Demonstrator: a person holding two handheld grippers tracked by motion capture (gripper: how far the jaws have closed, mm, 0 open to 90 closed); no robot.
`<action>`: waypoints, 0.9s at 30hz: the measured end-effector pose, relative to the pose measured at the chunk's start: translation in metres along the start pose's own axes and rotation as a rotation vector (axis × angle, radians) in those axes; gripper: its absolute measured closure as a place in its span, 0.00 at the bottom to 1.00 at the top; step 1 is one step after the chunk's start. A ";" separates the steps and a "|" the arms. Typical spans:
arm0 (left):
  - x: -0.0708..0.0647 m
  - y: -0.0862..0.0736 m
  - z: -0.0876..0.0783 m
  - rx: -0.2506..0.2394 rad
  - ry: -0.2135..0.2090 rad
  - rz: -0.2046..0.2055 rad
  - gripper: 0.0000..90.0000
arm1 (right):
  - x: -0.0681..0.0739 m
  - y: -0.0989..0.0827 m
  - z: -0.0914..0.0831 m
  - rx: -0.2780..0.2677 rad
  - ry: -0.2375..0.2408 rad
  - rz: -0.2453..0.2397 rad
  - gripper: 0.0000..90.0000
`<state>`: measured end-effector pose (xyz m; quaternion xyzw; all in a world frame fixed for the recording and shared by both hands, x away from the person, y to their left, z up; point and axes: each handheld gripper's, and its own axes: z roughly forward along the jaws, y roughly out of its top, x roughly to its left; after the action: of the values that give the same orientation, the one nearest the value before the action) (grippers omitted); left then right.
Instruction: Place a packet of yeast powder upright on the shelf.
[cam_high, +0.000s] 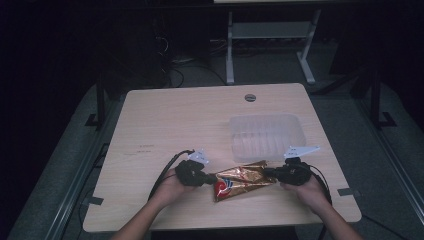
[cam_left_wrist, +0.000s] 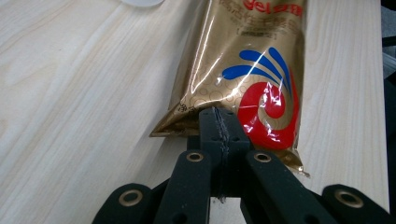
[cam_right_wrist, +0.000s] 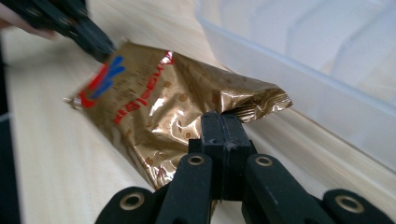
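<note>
Gold foil catches the light between the two grippers: a crinkled snack packet (cam_high: 243, 179) printed with a red swirl and blue strokes lies on the wooden table (cam_high: 165, 120), just in front of the clear plastic tray (cam_high: 267, 136), on the person's side of it. The packet's right end comes close to the tray's near wall, and its left end reaches away from the tray toward the near table edge.

Both tools have hold of it. The left gripper (cam_left_wrist: 219, 122) has its jaws pressed together on the bottom seam beside the red swirl. The right gripper (cam_right_wrist: 223, 127) pinches the opposite, crumpled end, its jaws likewise closed on the foil, with the tray's wall just beyond. In the high view the left gripper (cam_high: 200, 176) and right gripper (cam_high: 278, 173) sit at the packet's two ends, so the packet spans between them.

Judging by this, the step in hand is a two-handed grasp, already secured, and the packet looks ready to be lifted; the tray just behind it seems the likely destination. The next move would call for raising both ends together and evenly, so the foil neither slips from a seam nor tears, and for clearing the tray's near wall before carrying the packet over it and lowering it inside.
</note>
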<state>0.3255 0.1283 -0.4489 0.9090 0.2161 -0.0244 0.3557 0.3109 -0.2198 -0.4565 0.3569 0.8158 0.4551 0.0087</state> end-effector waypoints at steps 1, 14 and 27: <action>0.000 0.000 0.000 -0.001 0.001 -0.002 1.00 | 0.000 0.000 -0.001 -0.012 0.013 -0.003 1.00; 0.009 -0.006 -0.014 -0.045 0.022 -0.035 0.84 | 0.007 0.008 -0.020 -0.154 0.150 0.001 1.00; 0.014 -0.024 -0.037 -0.024 0.059 -0.096 0.54 | 0.021 0.032 -0.034 -0.230 0.243 -0.066 1.00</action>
<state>0.3244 0.1736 -0.4390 0.8936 0.2698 -0.0121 0.3586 0.3021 -0.2219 -0.4061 0.2688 0.7645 0.5849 -0.0343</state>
